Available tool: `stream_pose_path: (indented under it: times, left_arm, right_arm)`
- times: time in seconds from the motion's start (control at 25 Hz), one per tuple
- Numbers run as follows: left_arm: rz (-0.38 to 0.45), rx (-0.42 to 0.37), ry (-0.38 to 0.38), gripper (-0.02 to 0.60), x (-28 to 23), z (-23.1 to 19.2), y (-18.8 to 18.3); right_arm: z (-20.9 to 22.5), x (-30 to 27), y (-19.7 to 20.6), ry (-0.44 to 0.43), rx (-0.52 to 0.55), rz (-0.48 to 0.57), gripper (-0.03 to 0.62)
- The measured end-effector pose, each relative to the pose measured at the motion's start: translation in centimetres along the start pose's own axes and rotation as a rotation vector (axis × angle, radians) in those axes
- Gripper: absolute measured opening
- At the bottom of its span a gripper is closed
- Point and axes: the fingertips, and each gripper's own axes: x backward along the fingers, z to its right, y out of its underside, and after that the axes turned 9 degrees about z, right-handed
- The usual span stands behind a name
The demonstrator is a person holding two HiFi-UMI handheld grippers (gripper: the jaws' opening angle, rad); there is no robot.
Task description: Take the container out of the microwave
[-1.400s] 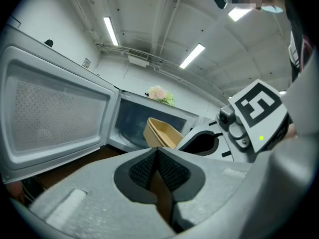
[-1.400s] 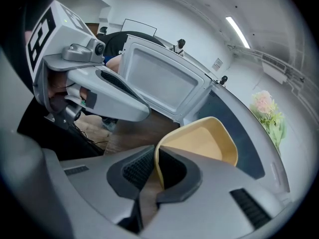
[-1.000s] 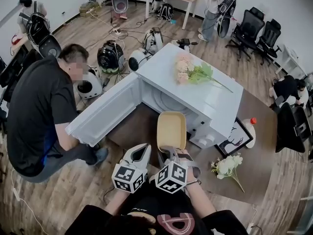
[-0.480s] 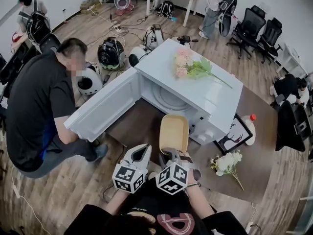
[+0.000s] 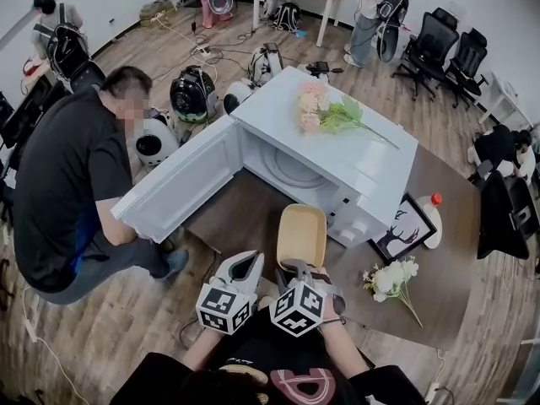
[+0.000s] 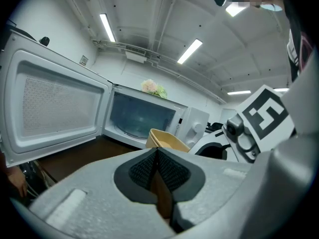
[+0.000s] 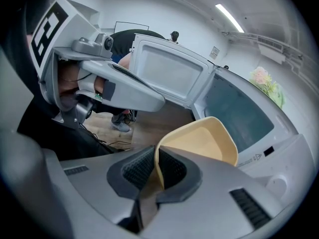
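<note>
Table (image 5: 229, 219) | container (image 5: 301, 235) rim pinched in right tongs (image 5: 291, 269) | outside microwave (image 5: 346, 165)

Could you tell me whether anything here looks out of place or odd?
A bunch of flowers lies flat on top of the microwave, an unusual place. The yellow container is out in front of the microwave, gripped only by its near rim in the right gripper. Nothing looks spilled.

On the dark brown counter (image 5: 439, 218), a black-framed picture (image 5: 403, 230) sits at four o'clock, a red-capped white bottle (image 5: 432, 222) just beside it, and a white flower bunch (image 5: 392, 283) at five. A person in a black shirt (image 5: 67, 184) crouches at nine; black office chairs (image 5: 443, 45) stand at one.
</note>
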Motion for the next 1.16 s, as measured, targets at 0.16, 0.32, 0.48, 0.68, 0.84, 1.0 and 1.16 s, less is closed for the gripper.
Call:
stream_pose_path:
  times: [0.16, 0.32, 0.48, 0.68, 0.84, 1.0, 1.16]
  left_arm:
    - [-0.003, 0.001, -0.006, 0.009, 0.2, 0.0, 0.4]
    - [-0.003, -0.003, -0.015, 0.009, 0.5, -0.1, 0.5]
    - [-0.001, -0.002, -0.018, 0.009, 0.6, -0.2, 0.4]
    - [0.001, -0.001, -0.022, 0.009, 0.8, -0.4, 0.3]
    - [0.004, -0.011, -0.024, 0.009, 0.8, -0.6, 0.0]
    - [0.004, -0.009, -0.028, 0.009, 0.9, -0.8, 0.1]
    - [0.005, -0.006, -0.034, 0.009, 1.1, -1.2, 0.1]
  right_arm:
    - [-0.1, 0.0, 0.0, 0.009, 0.013, 0.013, 0.032]
    - [-0.5, -0.2, 0.1, -0.002, 0.022, 0.005, 0.032]
    - [-0.7, -0.3, 0.1, -0.007, 0.027, 0.000, 0.031]
    - [-0.7, -0.3, -0.1, -0.004, 0.038, -0.002, 0.031]
    - [-0.7, -0.5, -0.4, -0.002, 0.043, -0.001, 0.031]
    - [-0.8, -0.7, -0.4, -0.005, 0.046, -0.002, 0.031]
    - [-0.9, -0.9, -0.6, -0.006, 0.049, -0.003, 0.031]
